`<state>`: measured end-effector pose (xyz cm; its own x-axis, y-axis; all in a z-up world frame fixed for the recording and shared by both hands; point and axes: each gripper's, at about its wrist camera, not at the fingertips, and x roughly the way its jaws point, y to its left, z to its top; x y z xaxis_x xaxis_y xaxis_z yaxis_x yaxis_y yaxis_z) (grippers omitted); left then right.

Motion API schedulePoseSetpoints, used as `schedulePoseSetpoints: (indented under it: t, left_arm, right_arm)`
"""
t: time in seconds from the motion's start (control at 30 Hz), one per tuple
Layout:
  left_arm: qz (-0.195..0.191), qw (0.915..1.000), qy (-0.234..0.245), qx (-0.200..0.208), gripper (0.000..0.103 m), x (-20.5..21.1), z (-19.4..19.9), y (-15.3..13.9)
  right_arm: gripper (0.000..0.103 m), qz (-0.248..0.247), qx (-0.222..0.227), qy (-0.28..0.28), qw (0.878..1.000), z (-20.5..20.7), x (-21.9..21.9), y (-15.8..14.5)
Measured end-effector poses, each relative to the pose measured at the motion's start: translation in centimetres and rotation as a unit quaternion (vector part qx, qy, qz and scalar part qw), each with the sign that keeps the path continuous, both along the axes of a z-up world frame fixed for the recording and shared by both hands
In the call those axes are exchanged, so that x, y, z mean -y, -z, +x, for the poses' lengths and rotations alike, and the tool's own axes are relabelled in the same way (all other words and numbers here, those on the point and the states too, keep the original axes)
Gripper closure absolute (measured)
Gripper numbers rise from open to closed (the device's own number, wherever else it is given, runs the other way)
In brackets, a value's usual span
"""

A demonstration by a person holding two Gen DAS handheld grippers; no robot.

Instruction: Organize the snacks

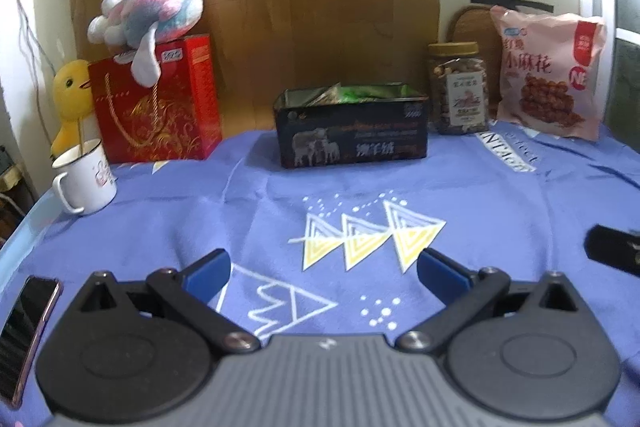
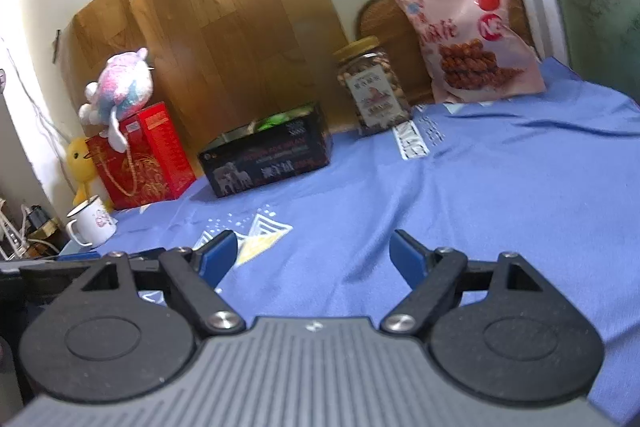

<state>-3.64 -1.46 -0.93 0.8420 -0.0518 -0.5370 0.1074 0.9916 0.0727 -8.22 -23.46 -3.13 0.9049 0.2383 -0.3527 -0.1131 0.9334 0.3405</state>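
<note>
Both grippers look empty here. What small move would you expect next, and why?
Probably the right gripper reaches forward toward the nut jar, the nearest loose snack beside the open black tin. Both it and the left gripper are open and hold nothing, above the blue cloth.

We are seeing the left hand-held gripper (image 1: 324, 273) and right hand-held gripper (image 2: 314, 255) sharing one build: blue fingertip pads on black linkage arms, silver pivot screws, round black discs, and a ribbed grey body bearing a small white mark.
</note>
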Motion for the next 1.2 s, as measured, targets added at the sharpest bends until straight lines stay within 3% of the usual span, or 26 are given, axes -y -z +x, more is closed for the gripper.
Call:
schedulePoseSetpoints:
  t: [0.1, 0.2, 0.27, 0.43, 0.67, 1.2]
  left_arm:
    - [0.012, 0.9996, 0.009, 0.023, 0.000, 0.1, 0.0, -1.8]
    - [0.011, 0.9988, 0.004, 0.048, 0.000, -0.1, -0.4, -3.3]
    - [0.000, 0.9992, 0.001, 0.040, 0.000, -0.3, -0.4, -3.4]
    - [-0.009, 0.9999, 0.010, -0.002, 0.000, 0.1, 0.1, -1.8]
    - [0.021, 0.9995, 0.016, 0.020, 0.000, 2.3, -0.3, -1.4]
    - [0.014, 0.9996, -0.017, 0.016, 0.000, 0.6, -0.3, -1.3]
  right_arm:
    - [0.018, -0.029, 0.002, -0.046, 0.999, 1.4, 0.6, -2.9]
    - [0.018, -0.030, 0.014, -0.048, 0.998, 2.1, 2.5, -6.2]
    - [0.018, -0.028, 0.027, -0.044, 0.998, 1.8, 3.4, -7.2]
    - [0.018, -0.027, 0.003, -0.041, 0.999, 1.4, 3.1, -4.4]
    - [0.018, -0.030, -0.022, -0.027, 0.999, -0.1, 1.8, -0.7]
    - [0.018, -0.007, -0.023, -0.016, 1.000, -0.2, 1.3, 0.3]
